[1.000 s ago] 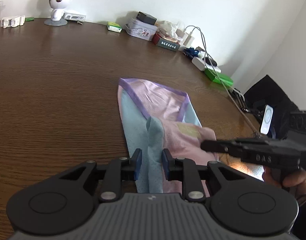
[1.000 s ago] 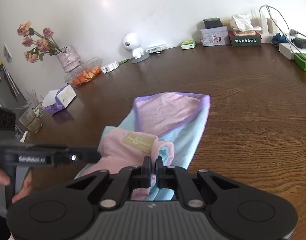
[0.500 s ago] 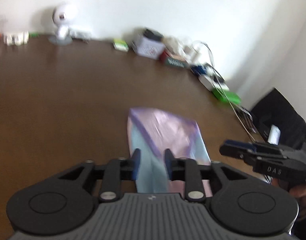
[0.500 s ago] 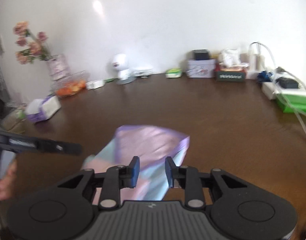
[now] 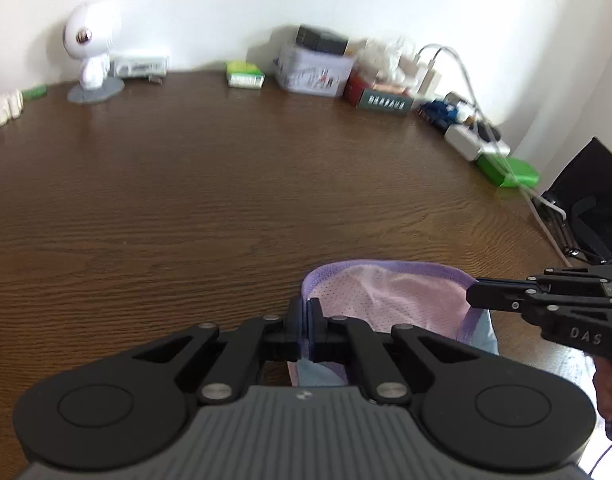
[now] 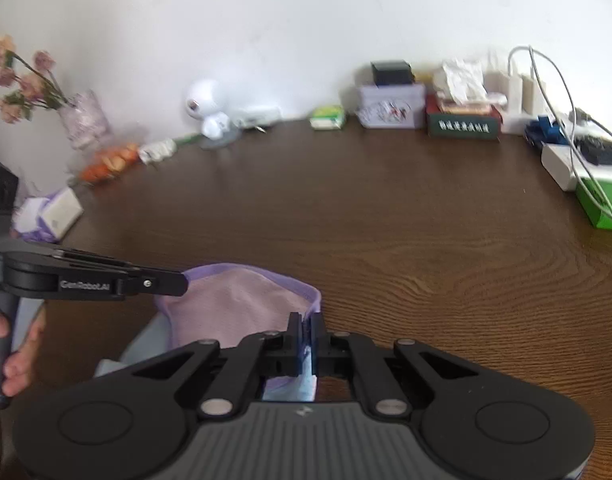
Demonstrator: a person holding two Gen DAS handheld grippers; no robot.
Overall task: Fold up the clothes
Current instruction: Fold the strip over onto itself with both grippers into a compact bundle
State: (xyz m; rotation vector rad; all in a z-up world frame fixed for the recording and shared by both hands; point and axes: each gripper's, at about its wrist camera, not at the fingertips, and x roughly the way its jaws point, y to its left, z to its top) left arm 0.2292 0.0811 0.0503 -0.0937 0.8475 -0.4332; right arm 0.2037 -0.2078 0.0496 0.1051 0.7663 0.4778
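Since a second ago both grippers have let go of the pink and blue lower folds, slid to the purple-trimmed far edge of the garment and closed again; that edge, which lay flat on the table, now stands raised between them. The left gripper point(image 5: 305, 320) is clamped on the left corner of the purple hem, the trim pinched between its pads. The right gripper point(image 6: 305, 334) is likewise clamped on the right corner of the same hem, with blue fabric showing just below its pads. The garment point(image 5: 390, 300), a pink mesh piece with lilac binding and a light blue layer beneath, sits at the near edge of the wooden table point(image 5: 226, 200), its hem stretched in an arc from one gripper to the other. In the right wrist view the left hand point(image 6: 10, 344) wraps the left gripper's handle at the left border. Well beyond the cloth, along the far wall, stand a small white robot figure point(image 5: 92, 52), a green and white box point(image 5: 245, 75), a printed tin point(image 5: 314, 70) and a dark green tissue box point(image 6: 463, 120). At far left are a vase of flowers point(image 6: 82, 120) and a tissue pack point(image 6: 50, 216); at far right, white chargers with cables point(image 6: 522, 88) and a green box point(image 5: 508, 172)
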